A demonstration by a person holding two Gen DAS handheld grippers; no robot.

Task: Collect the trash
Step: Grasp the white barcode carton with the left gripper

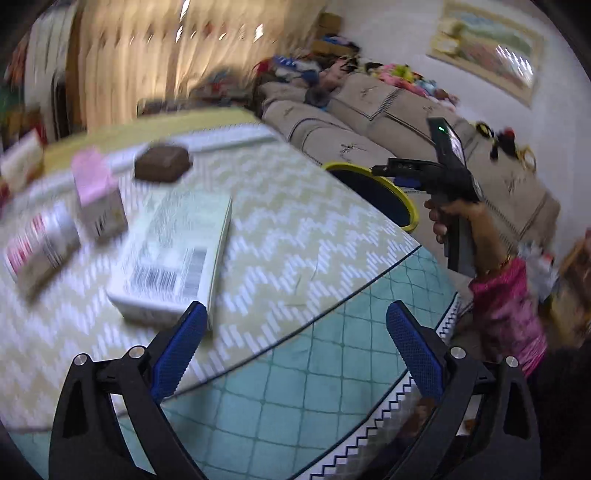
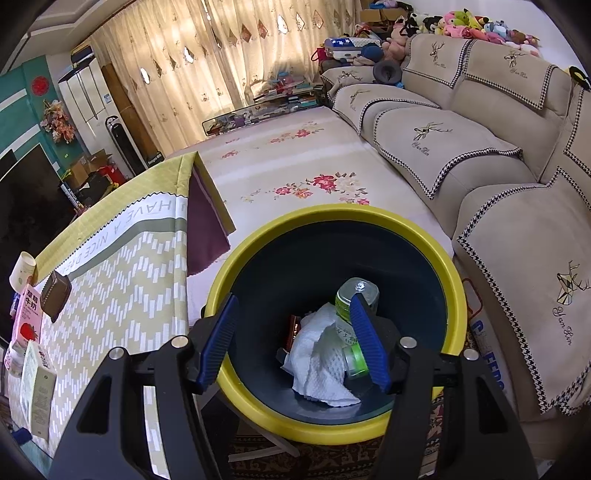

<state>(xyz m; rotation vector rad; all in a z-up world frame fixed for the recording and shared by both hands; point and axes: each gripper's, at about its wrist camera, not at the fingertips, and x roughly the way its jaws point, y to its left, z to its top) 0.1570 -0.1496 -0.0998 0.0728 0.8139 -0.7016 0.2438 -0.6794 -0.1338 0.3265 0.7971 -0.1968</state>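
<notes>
Over on the left, the table (image 1: pixel 295 229) wears a yellow-green zigzag cloth, and the clutter on it is smeared by motion blur in the left wrist view. Farthest left lies a can-like thing with a red and white label (image 1: pixel 40 247), too blurred to read. Just beside it stands a pink-topped carton (image 1: pixel 98 199), and behind that sits a small brown wallet-like block (image 1: pixel 162 163). Nearer the camera lies a flat white box (image 1: pixel 173 258) with a barcode on its end.

The left gripper (image 1: pixel 295 350) hangs above the table edge with its blue-padded fingers (image 1: pixel 177 354) spread wide and nothing between them; the left pad's tip overlaps the corner of the white box, though I cannot tell whether it touches.

Further right, beyond the table's far edge, is the yellow-rimmed bin (image 2: pixel 332 221). The person's right hand (image 1: pixel 454 221) holds the other tool above it. From the right wrist view, the right gripper (image 2: pixel 291 339) hovers over the bin's mouth, fingers (image 2: pixel 218 339) apart and empty. Down inside the dark bin lie a crumpled white paper towel (image 2: pixel 317 362), a clear plastic bottle with a green label (image 2: pixel 351 306) and something small and reddish (image 2: pixel 293 326) partly hidden beneath the towel.

On the far right runs a beige sofa (image 2: pixel 480 147), with soft toys (image 2: pixel 472 22) heaped along its back.
</notes>
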